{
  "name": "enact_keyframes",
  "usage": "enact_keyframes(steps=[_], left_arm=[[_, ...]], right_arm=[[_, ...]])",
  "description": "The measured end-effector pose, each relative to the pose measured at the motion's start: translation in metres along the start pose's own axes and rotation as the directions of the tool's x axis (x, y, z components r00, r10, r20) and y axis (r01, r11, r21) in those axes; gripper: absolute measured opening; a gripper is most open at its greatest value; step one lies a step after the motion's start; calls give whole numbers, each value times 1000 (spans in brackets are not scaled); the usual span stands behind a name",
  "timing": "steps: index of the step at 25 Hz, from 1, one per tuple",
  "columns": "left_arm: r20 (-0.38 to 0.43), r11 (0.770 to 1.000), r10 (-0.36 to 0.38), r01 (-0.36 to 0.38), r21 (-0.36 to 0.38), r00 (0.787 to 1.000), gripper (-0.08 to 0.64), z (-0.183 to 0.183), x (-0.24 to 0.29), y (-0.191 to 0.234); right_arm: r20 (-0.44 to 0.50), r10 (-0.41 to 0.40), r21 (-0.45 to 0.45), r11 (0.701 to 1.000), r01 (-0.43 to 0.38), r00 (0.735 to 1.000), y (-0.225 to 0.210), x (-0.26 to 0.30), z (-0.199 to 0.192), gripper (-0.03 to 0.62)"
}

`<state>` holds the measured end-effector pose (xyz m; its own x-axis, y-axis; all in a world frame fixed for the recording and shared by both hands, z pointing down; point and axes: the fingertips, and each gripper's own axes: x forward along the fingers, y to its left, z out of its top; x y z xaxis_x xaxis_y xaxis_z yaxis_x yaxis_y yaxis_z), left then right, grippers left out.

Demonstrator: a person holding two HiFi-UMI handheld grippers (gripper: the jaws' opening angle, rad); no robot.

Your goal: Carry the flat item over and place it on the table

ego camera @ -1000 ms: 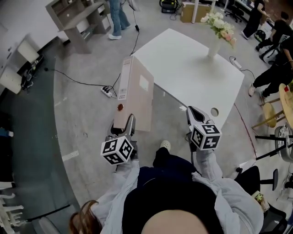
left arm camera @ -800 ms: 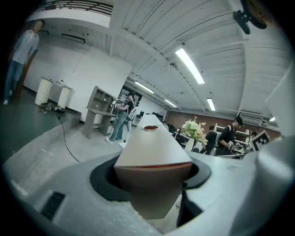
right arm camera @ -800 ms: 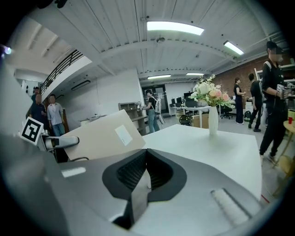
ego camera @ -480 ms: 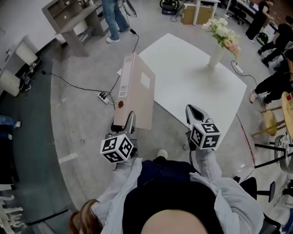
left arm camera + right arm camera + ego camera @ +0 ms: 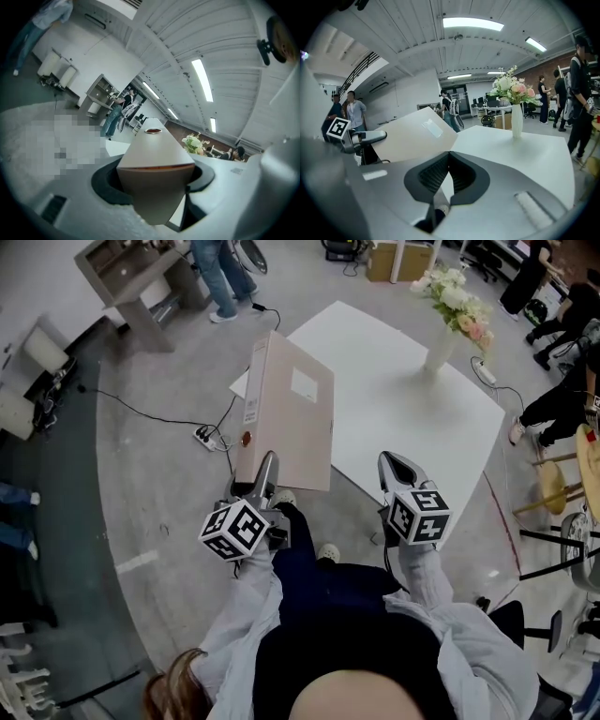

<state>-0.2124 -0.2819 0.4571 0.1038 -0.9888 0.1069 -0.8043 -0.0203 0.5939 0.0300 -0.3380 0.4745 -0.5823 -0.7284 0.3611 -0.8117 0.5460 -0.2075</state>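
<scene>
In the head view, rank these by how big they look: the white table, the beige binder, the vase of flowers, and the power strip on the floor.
1. white table
2. beige binder, held up nearer the camera, which makes it look bigger
3. vase of flowers
4. power strip, clearly the smallest

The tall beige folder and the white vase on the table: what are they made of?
The tall beige folder: likely card or plastic-covered board, matt; flat stiff faces, a metal-looking ring hole in the spine. The slim white vase: probably glazed ceramic, smooth and opaque, though plastic is possible.
</scene>
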Motion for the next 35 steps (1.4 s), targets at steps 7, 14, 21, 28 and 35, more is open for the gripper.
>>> enact_keyframes(steps=[7, 14, 21, 28, 35], left_arm=[[26, 924, -63, 68, -377, 998, 278, -18, 62, 26], [-27, 849, -86, 59, -526, 996, 276, -42, 137, 42], [-88, 798, -118, 42, -602, 989, 275, -60, 202, 59], [-147, 823, -175, 63, -565, 974, 276, -60, 249, 58], [-221, 782, -205, 24, -623, 953, 287, -82, 287, 65]], right_arm=[[-6, -23, 4, 1000, 23, 1000, -9, 13, 4, 12], [-33, -64, 20, 998, 65, 997, -28, 31, 4, 12], [-54, -100, 38, 994, 102, 994, -46, 53, 11, 12], [-60, -140, 49, 989, 143, 988, -62, 71, 19, 12], [-68, -185, 69, 980, 189, 980, -78, 81, 19, 12]])
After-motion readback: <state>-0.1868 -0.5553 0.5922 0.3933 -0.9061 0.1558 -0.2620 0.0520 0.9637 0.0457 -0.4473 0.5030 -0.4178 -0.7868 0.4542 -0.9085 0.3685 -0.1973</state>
